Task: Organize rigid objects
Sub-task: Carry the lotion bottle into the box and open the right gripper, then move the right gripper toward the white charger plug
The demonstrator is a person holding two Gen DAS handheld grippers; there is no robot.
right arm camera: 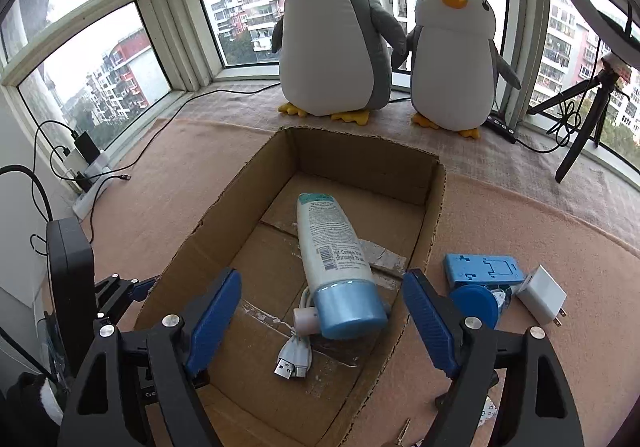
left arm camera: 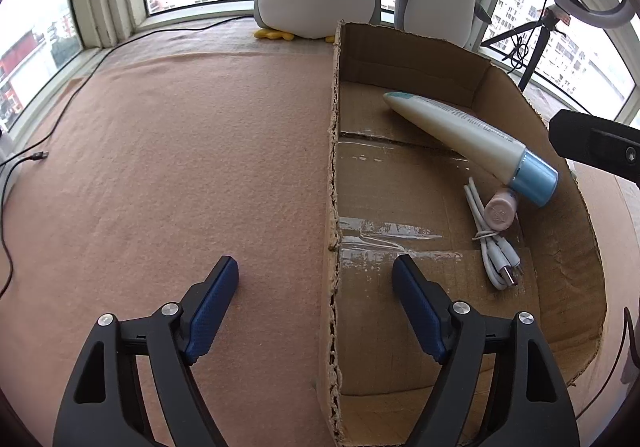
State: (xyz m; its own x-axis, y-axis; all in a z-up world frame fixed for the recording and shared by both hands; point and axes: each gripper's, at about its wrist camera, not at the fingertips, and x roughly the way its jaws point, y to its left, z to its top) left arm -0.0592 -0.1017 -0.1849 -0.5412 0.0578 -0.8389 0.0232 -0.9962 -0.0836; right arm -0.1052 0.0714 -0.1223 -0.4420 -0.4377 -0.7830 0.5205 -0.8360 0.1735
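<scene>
Box (right arm camera: 434, 207) already holds tube (right arm camera: 336, 267), cable (right arm camera: 294, 361), small pink item (right arm camera: 305, 320). Right of box, on desk: blue stand (right arm camera: 482, 269), blue cap (right arm camera: 476, 303), charger (right arm camera: 542, 299) left to pack. Both hand-held grippers (left arm camera: 316, 279) (right arm camera: 322, 295) spread, empty.

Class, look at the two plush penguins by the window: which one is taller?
The left penguin, directly behind the cardboard box. Its head rises well above that of the smaller penguin standing to its right, nearer the tripod.

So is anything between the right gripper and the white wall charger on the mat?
Nothing visible: the open right gripper hangs over the cardboard box; the white wall charger lies outside its right wall.
</scene>
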